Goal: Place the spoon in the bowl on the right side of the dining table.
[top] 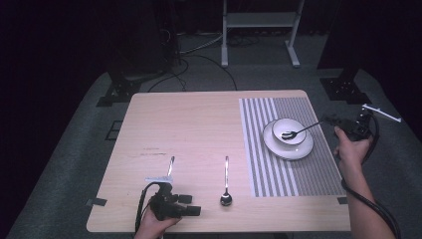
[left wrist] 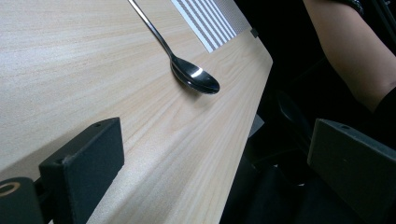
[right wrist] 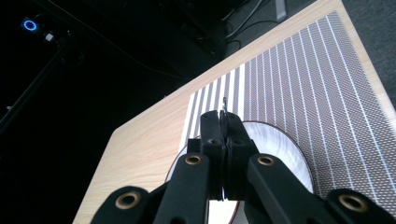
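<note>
Here, right tool pinching spoon handle, bowl under spoon tip

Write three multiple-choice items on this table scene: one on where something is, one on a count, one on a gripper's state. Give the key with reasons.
1. Where does the bowl stand?
A. On the white plate on the striped placemat
B. On bare wood by the left gripper
C. On the floor

2. How many pieces of cutlery are in the high view?
A. One
B. Three
C. Five

3. How is the right gripper?
A. Open over the mat
B. Shut on the spoon's handle
C. Lying on the table

Key: 1 A, the bowl sits on the plate on the mat. 2 B, the held spoon, a spoon and another utensil on the wood. 3 B, its jaws pinch the thin handle.
</note>
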The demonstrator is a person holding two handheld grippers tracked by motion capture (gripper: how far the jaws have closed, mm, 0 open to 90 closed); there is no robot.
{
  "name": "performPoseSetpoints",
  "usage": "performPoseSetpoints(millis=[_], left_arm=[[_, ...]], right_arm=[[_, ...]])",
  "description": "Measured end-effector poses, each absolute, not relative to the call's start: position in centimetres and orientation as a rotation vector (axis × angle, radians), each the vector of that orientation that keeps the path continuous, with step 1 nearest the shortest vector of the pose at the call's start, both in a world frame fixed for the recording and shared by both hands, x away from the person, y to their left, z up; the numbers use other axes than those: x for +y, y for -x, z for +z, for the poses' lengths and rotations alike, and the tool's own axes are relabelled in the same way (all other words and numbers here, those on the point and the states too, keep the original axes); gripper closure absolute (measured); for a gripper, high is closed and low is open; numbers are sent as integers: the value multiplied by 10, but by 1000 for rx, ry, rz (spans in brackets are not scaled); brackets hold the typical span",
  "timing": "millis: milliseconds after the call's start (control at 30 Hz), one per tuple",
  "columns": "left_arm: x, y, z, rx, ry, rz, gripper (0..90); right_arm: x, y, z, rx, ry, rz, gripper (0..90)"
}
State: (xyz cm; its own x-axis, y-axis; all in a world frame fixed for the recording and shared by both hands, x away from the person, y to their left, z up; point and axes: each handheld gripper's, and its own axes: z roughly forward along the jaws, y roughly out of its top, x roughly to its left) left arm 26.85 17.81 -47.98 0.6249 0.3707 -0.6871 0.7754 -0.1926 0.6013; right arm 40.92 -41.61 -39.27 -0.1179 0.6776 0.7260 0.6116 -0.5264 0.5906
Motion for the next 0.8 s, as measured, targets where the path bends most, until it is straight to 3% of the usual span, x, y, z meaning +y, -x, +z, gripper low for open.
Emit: performPoseSetpoints(millis=[800], left_arm=[[177, -269, -481, 928, -1799, -481, 24]], right_arm=[[-410, -416, -404, 1536, -2054, 1706, 887]])
